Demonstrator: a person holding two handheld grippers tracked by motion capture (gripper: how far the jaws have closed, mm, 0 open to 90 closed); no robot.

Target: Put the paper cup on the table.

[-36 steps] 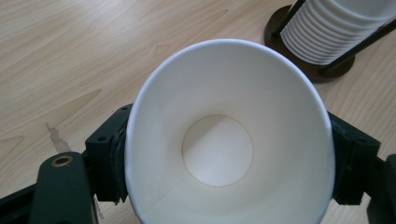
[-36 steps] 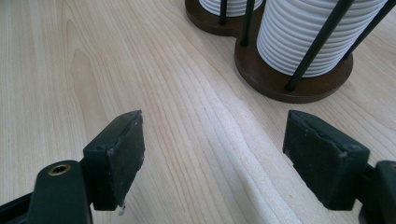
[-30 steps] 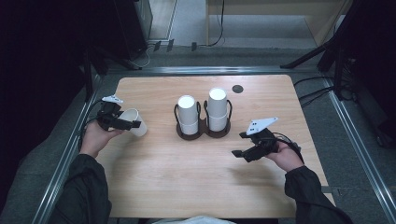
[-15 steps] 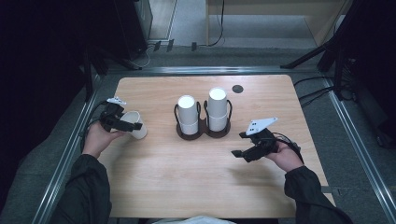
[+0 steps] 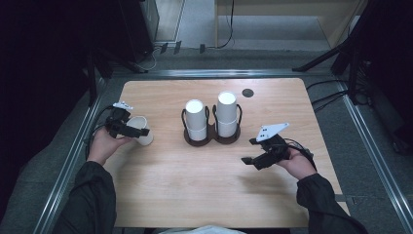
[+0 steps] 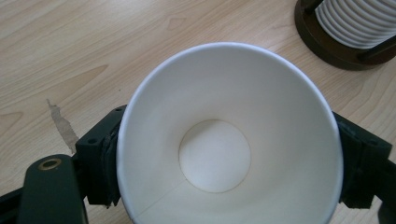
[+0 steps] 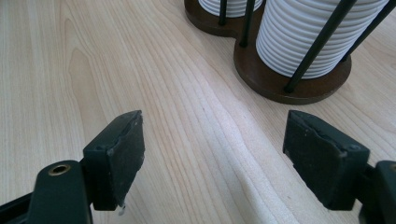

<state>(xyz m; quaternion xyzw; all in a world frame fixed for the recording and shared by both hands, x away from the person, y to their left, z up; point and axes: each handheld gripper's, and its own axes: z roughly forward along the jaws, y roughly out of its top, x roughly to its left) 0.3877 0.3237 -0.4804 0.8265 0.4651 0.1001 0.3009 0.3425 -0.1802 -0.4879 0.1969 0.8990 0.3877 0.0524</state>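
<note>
A white paper cup point(image 5: 141, 131) lies tilted at the table's left side, and my left gripper point(image 5: 127, 128) is shut on it. In the left gripper view the cup point(image 6: 224, 140) faces me mouth first, empty inside, with a black jaw pressed on each side of it point(image 6: 231, 165). Two stacks of white cups point(image 5: 195, 118) point(image 5: 227, 113) stand in a dark twin holder point(image 5: 212, 139) at the table's middle. My right gripper point(image 5: 251, 151) hovers right of the holder, open, holding nothing. Its jaws point(image 7: 222, 156) stand wide apart over bare wood, with a ribbed cup stack point(image 7: 317, 37) just ahead.
A small black round disc point(image 5: 248, 92) sits near the far edge of the wooden table point(image 5: 195, 185). Metal rails point(image 5: 73, 161) run along the table's sides. The holder's thin black rods point(image 7: 322, 39) rise around each stack.
My left gripper has shifted a little toward the near side with the cup in it. The right gripper has stayed where it was.
</note>
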